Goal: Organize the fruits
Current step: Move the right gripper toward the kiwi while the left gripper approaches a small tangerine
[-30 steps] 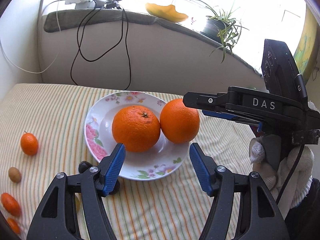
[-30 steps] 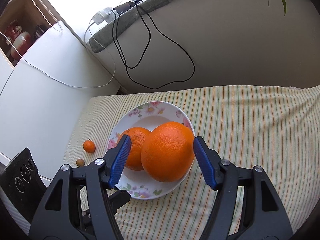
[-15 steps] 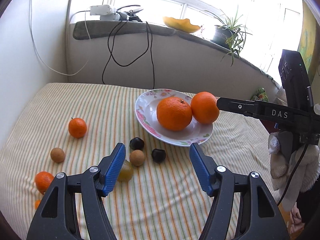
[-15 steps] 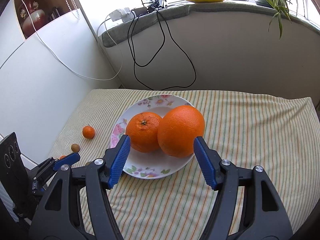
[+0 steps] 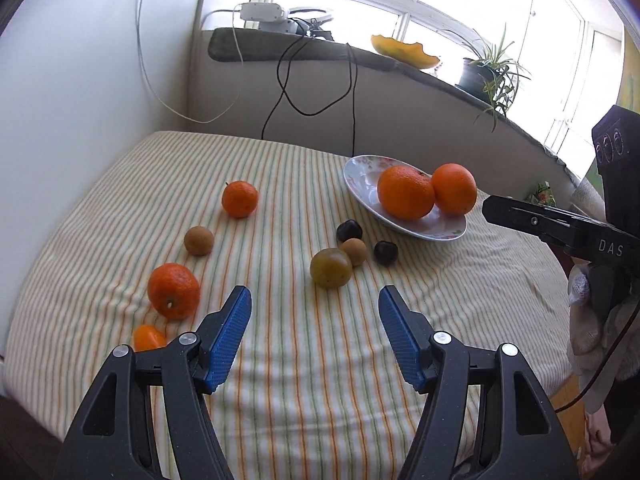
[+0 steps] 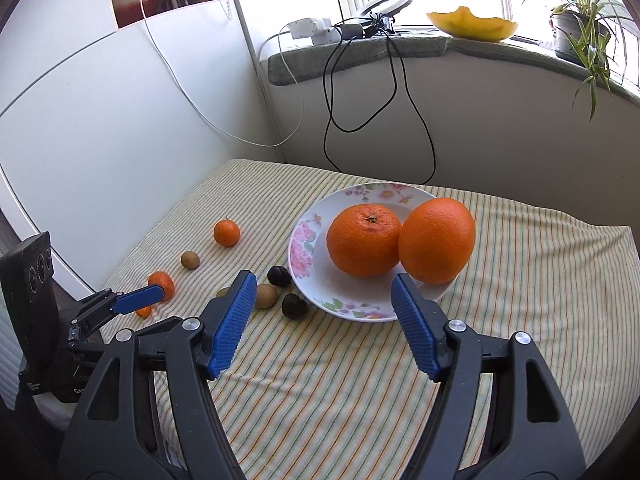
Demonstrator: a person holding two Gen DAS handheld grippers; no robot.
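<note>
Two big oranges (image 6: 363, 239) (image 6: 437, 239) lie side by side on a flowered white plate (image 6: 304, 252), also seen in the left wrist view as the plate (image 5: 360, 174). My right gripper (image 6: 323, 310) hovers before the plate, its jaws opening with nothing between them. My left gripper (image 5: 315, 322) is open and empty above the striped cloth, short of a green-brown fruit (image 5: 331, 268). Loose on the cloth lie two mandarins (image 5: 239, 199) (image 5: 173, 290), two dark fruits (image 5: 349, 230) (image 5: 385, 252), brown ones (image 5: 198, 241) (image 5: 353, 251) and a small orange fruit (image 5: 147, 337).
The striped cloth (image 5: 304, 360) covers the table, with a white wall at the left and a grey sill (image 6: 360, 52) behind. Black and white cables (image 6: 376, 112) hang from the sill. A yellow bowl (image 6: 470, 24) and a potted plant (image 6: 580, 24) stand up there.
Both grippers have drawn back from the plate. The left view has swung left, bringing the loose small fruits into sight. The right jaws stand a little wider.
</note>
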